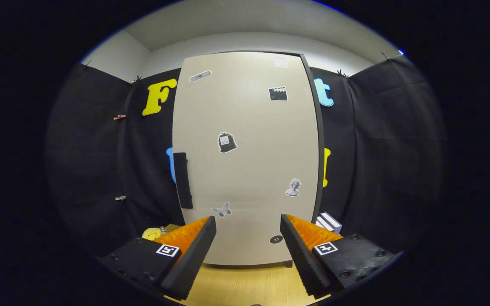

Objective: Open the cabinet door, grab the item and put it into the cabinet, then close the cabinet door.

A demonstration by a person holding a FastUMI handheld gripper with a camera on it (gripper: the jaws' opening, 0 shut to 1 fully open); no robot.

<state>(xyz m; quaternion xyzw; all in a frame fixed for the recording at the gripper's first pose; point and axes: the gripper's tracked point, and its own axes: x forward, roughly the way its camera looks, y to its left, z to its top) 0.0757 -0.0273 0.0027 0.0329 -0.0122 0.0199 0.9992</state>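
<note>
The cabinet point(245, 157) is the biggest thing here, a tall pale unit standing upright on the wooden table point(245, 282) straight ahead of the gripper. Its single door point(249, 127) is closed flat across the front, so whatever is inside cannot be seen. One dark vertical handle point(183, 180) sits on the door's left edge, about halfway up. Seven stickers point(226, 142) are scattered over the door face: a small oblong one near the top left, a pale square at the top right, a clapperboard below it, a dark bag shape in the middle, a bust lower right, a butterfly lower left and a round dark one near the bottom.

Beside the cabinet's lower right corner, just behind the right finger, lies a short stack of white boxes point(329, 221). At the lower left, past the left finger and close to the cabinet's base, rests one small yellow item point(152, 233) on the table.

The gripper point(248, 225) is held level and points squarely at the bottom part of the door. Its two fingers stand wide apart with nothing between them, short of the door and not touching it.
</note>
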